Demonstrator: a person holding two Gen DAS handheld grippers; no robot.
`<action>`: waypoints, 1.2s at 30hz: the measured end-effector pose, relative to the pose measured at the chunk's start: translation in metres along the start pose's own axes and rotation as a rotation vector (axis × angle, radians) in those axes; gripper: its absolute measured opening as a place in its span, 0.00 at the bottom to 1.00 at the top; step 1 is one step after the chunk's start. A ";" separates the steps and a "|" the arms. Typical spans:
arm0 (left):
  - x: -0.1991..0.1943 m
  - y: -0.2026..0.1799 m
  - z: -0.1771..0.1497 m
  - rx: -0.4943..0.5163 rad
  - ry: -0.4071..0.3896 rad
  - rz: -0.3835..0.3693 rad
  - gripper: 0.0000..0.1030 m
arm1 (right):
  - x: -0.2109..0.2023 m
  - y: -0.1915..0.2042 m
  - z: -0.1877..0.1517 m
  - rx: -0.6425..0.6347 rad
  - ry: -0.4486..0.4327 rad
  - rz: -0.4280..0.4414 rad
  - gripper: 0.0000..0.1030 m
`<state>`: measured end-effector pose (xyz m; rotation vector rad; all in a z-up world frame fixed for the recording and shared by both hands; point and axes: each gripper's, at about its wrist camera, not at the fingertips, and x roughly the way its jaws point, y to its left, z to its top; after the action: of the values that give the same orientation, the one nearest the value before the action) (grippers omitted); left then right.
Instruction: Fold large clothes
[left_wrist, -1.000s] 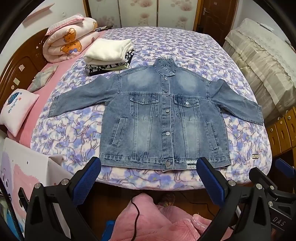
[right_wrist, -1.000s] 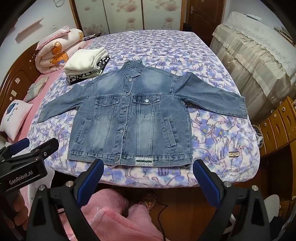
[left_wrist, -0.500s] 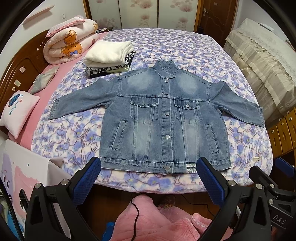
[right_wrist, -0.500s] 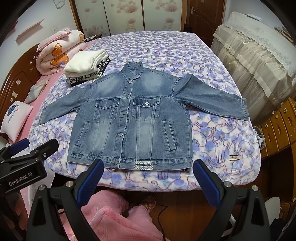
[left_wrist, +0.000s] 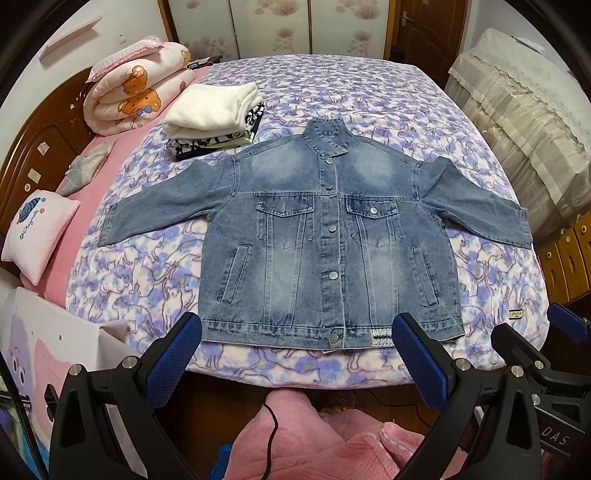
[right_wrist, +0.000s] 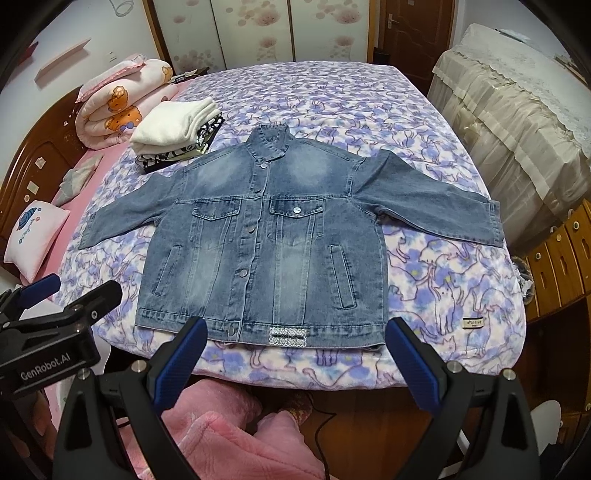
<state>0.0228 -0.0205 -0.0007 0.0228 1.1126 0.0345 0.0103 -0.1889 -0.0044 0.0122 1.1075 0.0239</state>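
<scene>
A bedroom with a dark wooden door and pale flowered wardrobe panels at the far wall; most of the floor is taken by a wide bed (left_wrist: 369, 88) under a fleecy purple-and-white floral blanket. Starting at nine o'clock, a small pink square cushion with a blue embroidered motif (left_wrist: 37, 232) leans by the carved brown headboard (left_wrist: 40, 147). Toward ten o'clock lies a rolled pink quilt printed with orange bears (left_wrist: 136, 88), and just inside it, at eleven o'clock, a folded stack of clothes with a cream fleece on top of a black-and-white patterned piece (left_wrist: 214, 122).

In the middle of the bed, the faded blue denim jacket with metal buttons (left_wrist: 328, 240) lies flat, front up and buttoned, collar pointing to twelve o'clock, both sleeves spread outward and slightly down, hem along the near edge of the bed. The stack sits just beside its left shoulder, apart from it.

At six o'clock the left gripper (left_wrist: 295, 347) hangs before the hem with its blue-padded jaws spread wide and nothing between them. The right gripper (right_wrist: 293, 343) is likewise wide apart and empty, near the hem's silver label.

At three o'clock stands a piece of furniture draped in a beige lace-edged cover (left_wrist: 524, 110), with wooden drawers (left_wrist: 569, 258) below it.
</scene>
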 end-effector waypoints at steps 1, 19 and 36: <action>0.001 0.000 0.001 -0.004 0.004 -0.002 0.99 | 0.000 0.000 0.000 -0.004 -0.003 -0.001 0.95; 0.036 0.040 0.040 0.008 0.050 -0.047 0.99 | 0.026 0.026 0.042 0.004 -0.004 0.000 0.95; 0.109 0.238 0.146 -0.071 0.164 -0.092 0.99 | 0.073 0.175 0.130 0.006 -0.011 0.029 0.95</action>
<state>0.1981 0.2211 -0.0252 -0.0968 1.2742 -0.0069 0.1574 -0.0120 -0.0077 0.0341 1.0962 0.0459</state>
